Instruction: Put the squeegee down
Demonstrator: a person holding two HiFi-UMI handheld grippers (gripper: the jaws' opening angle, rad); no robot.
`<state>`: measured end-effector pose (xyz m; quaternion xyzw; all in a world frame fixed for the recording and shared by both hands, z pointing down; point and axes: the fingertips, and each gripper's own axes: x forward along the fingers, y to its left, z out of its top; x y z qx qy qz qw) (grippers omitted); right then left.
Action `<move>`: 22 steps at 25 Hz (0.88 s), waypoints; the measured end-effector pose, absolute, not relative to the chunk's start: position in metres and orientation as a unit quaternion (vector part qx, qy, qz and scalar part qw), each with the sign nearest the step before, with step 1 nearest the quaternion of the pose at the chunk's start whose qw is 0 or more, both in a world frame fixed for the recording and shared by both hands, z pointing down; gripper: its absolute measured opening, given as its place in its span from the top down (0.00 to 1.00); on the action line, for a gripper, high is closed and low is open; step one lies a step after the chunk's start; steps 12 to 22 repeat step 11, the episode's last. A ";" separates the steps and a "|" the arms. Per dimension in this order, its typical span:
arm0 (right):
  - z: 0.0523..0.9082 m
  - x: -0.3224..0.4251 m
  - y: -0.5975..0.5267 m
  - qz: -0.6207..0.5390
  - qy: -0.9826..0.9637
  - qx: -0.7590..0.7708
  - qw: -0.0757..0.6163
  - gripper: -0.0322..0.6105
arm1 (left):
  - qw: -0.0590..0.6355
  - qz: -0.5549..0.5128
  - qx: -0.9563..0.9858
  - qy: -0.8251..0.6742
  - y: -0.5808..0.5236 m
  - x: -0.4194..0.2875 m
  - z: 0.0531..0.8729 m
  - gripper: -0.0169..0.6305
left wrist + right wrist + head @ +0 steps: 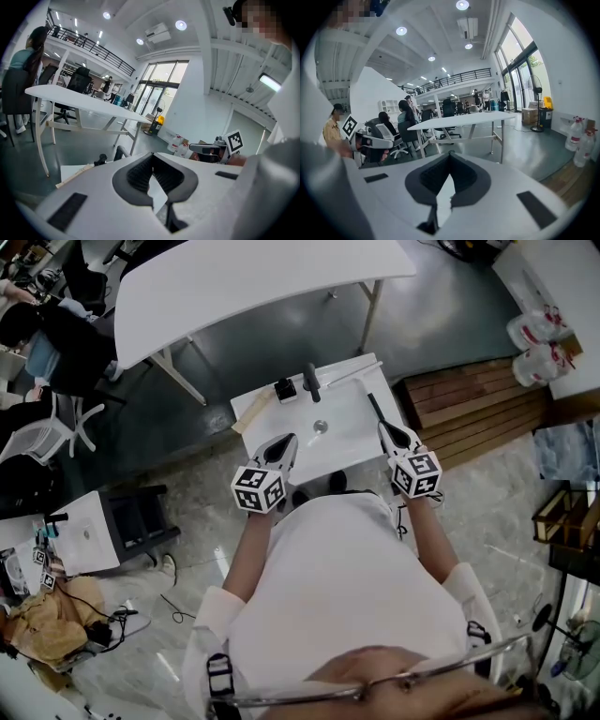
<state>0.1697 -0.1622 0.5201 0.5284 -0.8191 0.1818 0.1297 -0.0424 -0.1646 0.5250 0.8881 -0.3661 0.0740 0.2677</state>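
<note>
Hovering over the sink [347, 439], left gripper [289, 440] and right gripper [385, 428] both show jaws together, empty. Squeegee [375, 409] lies at its right side.

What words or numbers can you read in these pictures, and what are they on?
No words or numbers can be read anywhere.
White jugs: red labels, too small and blurred to read.
Marker cubes on the left gripper and right gripper: black-and-white square patterns only, not writing.
</note>
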 end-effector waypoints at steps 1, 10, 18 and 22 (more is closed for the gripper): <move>0.520 0.169 -0.162 0.181 -0.819 0.528 0.130 0.94 | 0.268 0.073 0.888 -0.366 -0.165 -0.042 0.525 0.97; 0.519 0.167 -0.162 0.182 -0.819 0.528 0.131 0.94 | 0.270 0.072 0.889 -0.364 -0.166 -0.043 0.527 0.97; 0.518 0.166 -0.162 0.182 -0.819 0.528 0.131 0.94 | 0.270 0.072 0.889 -0.364 -0.166 -0.043 0.527 0.97; 0.518 0.166 -0.162 0.182 -0.819 0.528 0.131 0.94 | 0.270 0.072 0.889 -0.364 -0.166 -0.043 0.527 0.97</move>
